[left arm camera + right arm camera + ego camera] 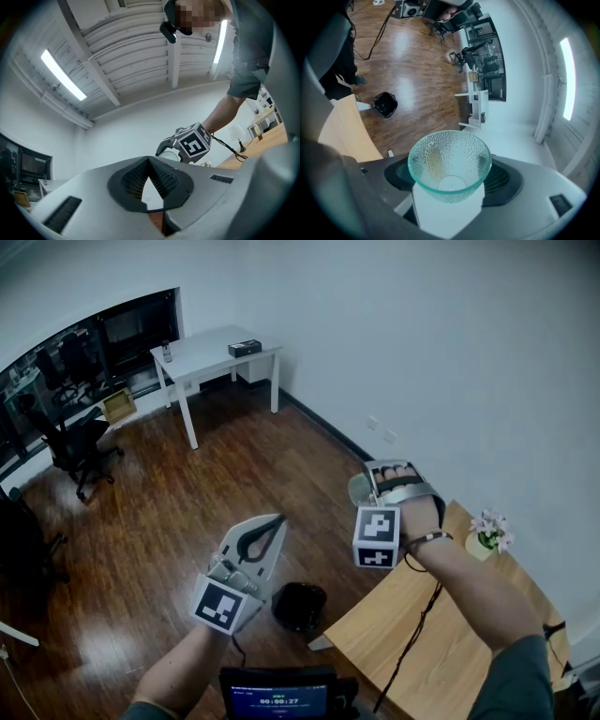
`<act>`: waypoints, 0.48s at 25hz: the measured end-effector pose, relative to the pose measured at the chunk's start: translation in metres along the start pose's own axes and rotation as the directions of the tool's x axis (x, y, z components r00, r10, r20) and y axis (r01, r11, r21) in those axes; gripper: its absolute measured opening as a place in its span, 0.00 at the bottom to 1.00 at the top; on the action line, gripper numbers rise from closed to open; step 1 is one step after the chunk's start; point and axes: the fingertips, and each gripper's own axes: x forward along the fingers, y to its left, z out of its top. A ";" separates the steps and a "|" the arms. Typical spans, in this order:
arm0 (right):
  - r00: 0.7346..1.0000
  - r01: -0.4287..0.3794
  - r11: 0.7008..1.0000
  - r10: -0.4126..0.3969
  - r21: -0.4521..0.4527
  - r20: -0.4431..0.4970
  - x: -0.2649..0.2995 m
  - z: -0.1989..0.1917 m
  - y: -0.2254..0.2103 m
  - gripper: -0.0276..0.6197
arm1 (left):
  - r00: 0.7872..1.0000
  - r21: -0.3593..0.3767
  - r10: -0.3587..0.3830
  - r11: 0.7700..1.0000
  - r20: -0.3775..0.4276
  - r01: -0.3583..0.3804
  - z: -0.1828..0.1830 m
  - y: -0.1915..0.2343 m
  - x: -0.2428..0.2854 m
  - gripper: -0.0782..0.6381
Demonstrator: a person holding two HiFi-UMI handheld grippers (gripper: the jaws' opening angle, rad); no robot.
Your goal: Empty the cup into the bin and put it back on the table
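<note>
Above the table's (441, 634) left edge, with the bin (299, 607) on the floor nearer left, the right gripper (380, 486) clamps the tipped, seemingly empty cup (450, 164); left gripper (272, 523) clenched on nothing; judged return step: next, right the cup and lower it onto the tabletop.

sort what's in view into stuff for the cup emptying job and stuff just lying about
For the job: glass cup in the right gripper; black bin; wooden table.
Just lying about: flower pot; white desk; black box on it; office chair.
</note>
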 end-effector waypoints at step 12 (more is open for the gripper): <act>0.999 0.046 0.991 -0.049 -0.126 -0.022 0.004 -0.001 0.000 0.65 | 1.000 0.006 0.005 1.000 -0.010 -0.005 -0.003 -0.003 -0.001 0.10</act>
